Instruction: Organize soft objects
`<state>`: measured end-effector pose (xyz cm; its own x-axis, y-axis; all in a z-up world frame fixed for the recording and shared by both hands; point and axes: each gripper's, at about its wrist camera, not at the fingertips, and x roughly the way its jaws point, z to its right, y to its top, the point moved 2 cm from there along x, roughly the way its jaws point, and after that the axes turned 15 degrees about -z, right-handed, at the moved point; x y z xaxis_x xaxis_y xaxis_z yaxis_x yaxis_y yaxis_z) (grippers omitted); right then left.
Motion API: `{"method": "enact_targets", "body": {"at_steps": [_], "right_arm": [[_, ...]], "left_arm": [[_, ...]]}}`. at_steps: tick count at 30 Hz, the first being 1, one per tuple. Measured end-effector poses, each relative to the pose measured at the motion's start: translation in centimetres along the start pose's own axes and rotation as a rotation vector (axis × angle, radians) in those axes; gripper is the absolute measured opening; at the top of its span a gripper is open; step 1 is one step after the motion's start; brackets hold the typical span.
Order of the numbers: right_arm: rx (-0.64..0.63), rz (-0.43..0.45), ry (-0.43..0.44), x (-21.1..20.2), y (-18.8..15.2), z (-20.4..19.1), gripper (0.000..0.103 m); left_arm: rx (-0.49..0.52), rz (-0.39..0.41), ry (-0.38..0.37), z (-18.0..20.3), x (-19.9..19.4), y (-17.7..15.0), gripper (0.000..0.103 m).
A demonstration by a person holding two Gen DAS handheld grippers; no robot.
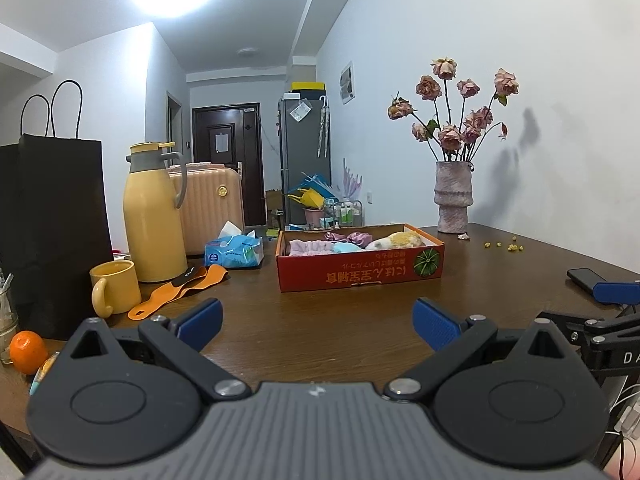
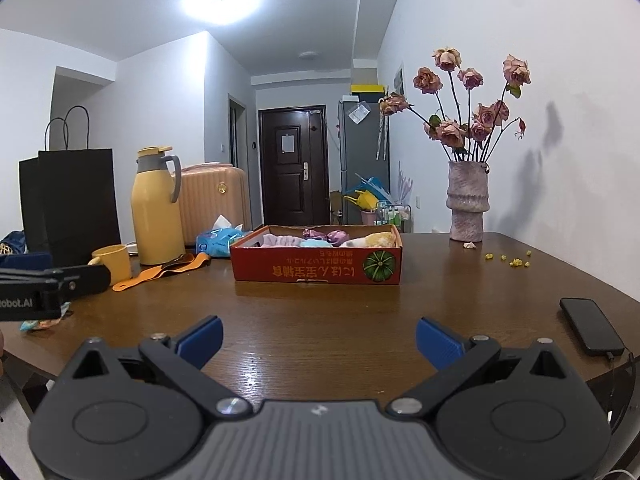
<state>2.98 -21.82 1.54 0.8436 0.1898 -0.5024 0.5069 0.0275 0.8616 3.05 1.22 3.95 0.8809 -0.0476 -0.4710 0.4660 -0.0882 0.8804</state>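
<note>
A shallow red cardboard box [image 1: 360, 270] [image 2: 316, 268] sits mid-table, some way ahead of both grippers. Soft items lie inside it: a lilac headband [image 1: 310, 246] [image 2: 280, 240], purple scrunchies [image 1: 348, 237] [image 2: 326, 236], a light blue piece [image 1: 347, 247] [image 2: 316, 243] and a yellow-white plush [image 1: 398, 240] [image 2: 374, 239]. My left gripper [image 1: 318, 324] is open over bare wood with nothing between its blue pads. My right gripper [image 2: 319, 340] is open too, equally empty, near the table's front edge. An orange and black strap [image 1: 180, 290] [image 2: 160, 272] lies left of the box.
On the left stand a yellow thermos [image 1: 154, 212] [image 2: 154, 206], yellow mug [image 1: 114, 288] [image 2: 114, 262], black paper bag [image 1: 52, 232] [image 2: 70, 200], tissue pack [image 1: 234, 250] [image 2: 216, 242] and an orange [image 1: 28, 352]. A vase of dried roses [image 1: 454, 196] [image 2: 468, 200] stands back right. A phone [image 1: 586, 278] [image 2: 592, 326] lies right.
</note>
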Motion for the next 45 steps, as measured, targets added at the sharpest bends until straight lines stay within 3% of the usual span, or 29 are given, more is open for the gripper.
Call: {"method": "enact_targets", "body": {"at_steps": [45], "right_arm": [[-0.002,0.015,-0.018,0.43,-0.51,-0.02,0.103]], "left_arm": [[-0.006,-0.009,-0.003,-0.07,0.15,-0.25,0.103]]}}
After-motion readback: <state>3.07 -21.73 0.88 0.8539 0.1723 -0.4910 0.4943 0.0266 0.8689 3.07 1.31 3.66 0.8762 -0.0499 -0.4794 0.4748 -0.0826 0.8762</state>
